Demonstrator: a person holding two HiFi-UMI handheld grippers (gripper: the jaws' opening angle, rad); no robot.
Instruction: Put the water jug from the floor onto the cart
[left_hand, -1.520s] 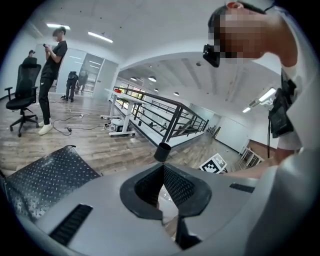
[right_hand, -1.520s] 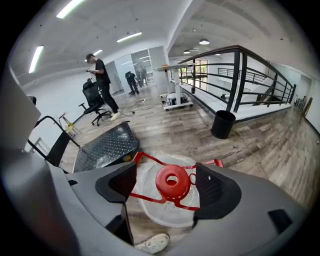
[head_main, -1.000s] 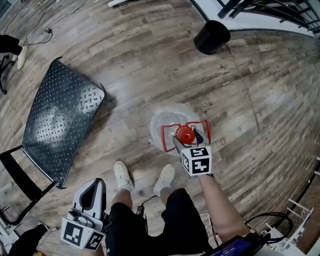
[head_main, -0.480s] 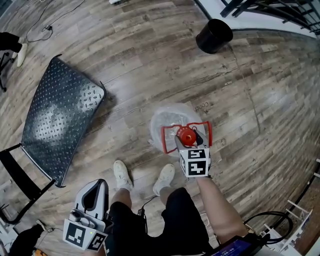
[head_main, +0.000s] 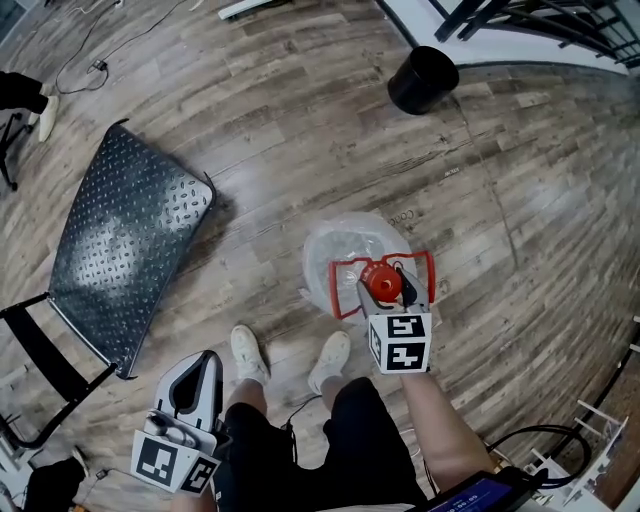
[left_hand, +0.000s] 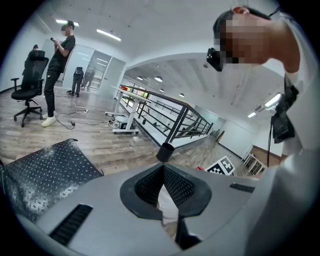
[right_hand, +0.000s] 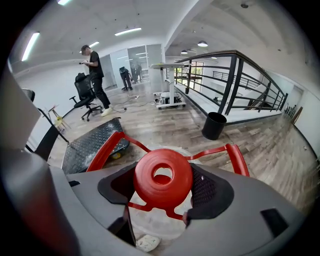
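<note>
The water jug is a clear, round bottle with a red cap and a red carry handle, just in front of my feet. My right gripper comes down on it from above. Its pads press on both sides of the red cap, and the handle's arms spread out beyond the jaws. The cart, a dark studded-metal platform, lies to the left on the wood floor and also shows as a dark plate behind the jug. My left gripper hangs low at my left side, shut and holding nothing.
A black round bin stands at the back right near a black railing. The cart's black push handle sticks out at the lower left. My shoes are beside the jug. Cables lie far left. A person and office chair stand far off.
The right gripper has risen with the jug's cap in its jaws, and the cap and handle look larger and nearer. The left gripper has hardly moved.
</note>
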